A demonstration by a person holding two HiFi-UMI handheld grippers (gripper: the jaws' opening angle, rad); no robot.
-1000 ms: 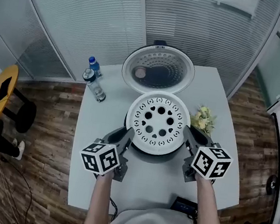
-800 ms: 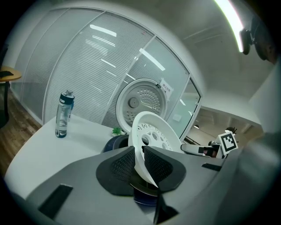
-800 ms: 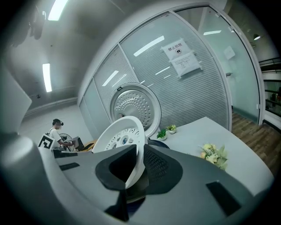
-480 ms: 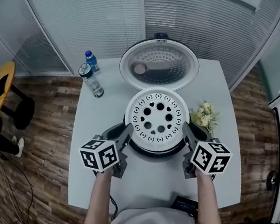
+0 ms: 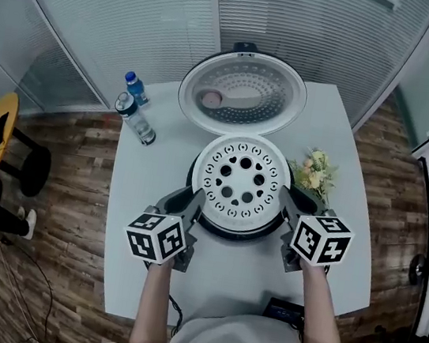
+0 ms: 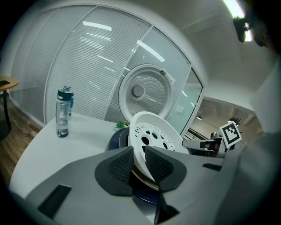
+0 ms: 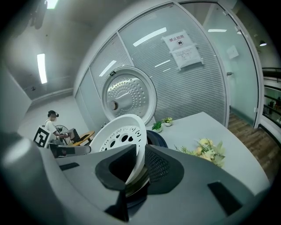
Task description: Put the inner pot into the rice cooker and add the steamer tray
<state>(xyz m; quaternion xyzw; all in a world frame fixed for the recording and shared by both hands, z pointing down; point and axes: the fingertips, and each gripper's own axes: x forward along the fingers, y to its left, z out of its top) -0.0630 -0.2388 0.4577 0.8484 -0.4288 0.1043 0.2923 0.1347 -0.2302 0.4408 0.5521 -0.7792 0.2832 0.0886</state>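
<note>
Left gripper and right gripper each clamp the steamer tray by its rim – the left jaws have just eased slightly wider, rim between them. The tray lies over the rice cooker; the inner pot seems already inside – only seating and release remain

Items shown: one rice cooker, one steamer tray, two water bottles, one flower bunch, one worktop.
</note>
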